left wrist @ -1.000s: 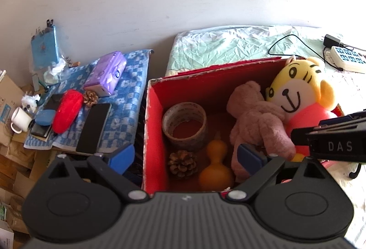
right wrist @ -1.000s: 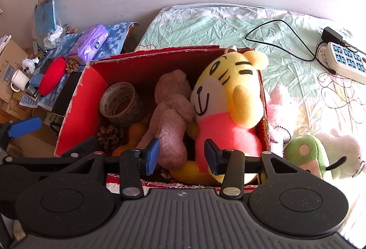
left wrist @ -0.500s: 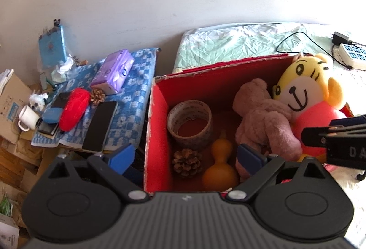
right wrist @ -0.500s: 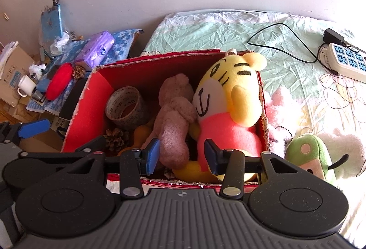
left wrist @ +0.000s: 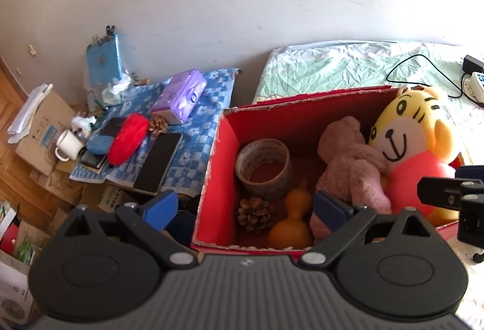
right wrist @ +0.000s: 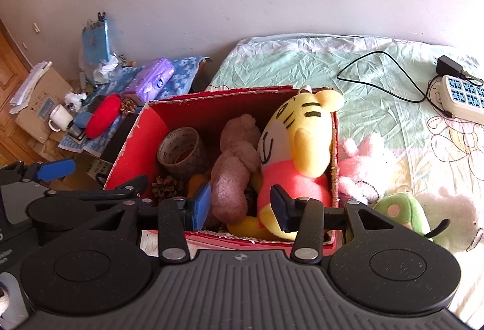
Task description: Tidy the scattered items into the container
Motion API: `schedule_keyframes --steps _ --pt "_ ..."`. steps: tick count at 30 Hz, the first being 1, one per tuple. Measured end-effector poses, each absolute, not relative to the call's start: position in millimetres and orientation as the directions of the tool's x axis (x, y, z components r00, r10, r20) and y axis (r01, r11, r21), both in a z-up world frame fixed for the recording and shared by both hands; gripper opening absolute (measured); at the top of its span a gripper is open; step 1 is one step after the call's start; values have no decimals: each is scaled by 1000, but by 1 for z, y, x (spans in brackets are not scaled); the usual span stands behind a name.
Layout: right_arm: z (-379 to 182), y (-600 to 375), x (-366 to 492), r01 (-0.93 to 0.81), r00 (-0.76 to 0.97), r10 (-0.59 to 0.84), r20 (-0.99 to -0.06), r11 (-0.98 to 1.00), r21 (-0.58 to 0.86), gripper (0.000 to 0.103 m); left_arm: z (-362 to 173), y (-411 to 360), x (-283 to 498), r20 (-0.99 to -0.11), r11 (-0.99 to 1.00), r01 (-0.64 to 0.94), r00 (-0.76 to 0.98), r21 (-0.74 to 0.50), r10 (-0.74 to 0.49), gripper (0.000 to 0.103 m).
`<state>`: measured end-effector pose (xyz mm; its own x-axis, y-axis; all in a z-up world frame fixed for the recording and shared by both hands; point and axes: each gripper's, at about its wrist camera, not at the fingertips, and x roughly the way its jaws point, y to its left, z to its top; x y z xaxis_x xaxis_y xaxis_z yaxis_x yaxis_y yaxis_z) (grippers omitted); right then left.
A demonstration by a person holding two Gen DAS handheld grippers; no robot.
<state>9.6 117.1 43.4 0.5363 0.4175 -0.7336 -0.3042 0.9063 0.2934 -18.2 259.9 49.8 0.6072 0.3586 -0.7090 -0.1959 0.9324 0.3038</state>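
While both grippers, left gripper (left wrist: 245,206) gaping wide and right gripper (right wrist: 240,206) half-open, lift away empty-handed, the red cardboard box (right wrist: 133,145) shrinks below, pink plush rabbit (right wrist: 367,163) waiting beside its right wall.

We see the red box (right wrist: 133,145) holding a tiger plush (right wrist: 298,148); pink plush (right wrist: 367,160) and green plush (right wrist: 399,210) lie right.
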Motion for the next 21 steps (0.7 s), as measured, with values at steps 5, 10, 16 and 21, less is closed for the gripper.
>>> schedule_keyframes --steps 5,10,16,21 --pt "47 92 1 -346 535 468 -704 881 323 46 52 239 -31 -668 925 -203 644 321 373 96" --pt "40 57 -9 -352 537 488 -688 871 343 47 53 218 -45 -671 940 -166 664 298 330 96" --pt "28 8 -19 -330 535 477 -697 878 347 47 52 188 -63 -700 975 -52 688 215 191 96" --pt "10 -29 -21 -293 518 459 -722 888 354 47 42 157 -70 -745 993 62 666 105 38 96"
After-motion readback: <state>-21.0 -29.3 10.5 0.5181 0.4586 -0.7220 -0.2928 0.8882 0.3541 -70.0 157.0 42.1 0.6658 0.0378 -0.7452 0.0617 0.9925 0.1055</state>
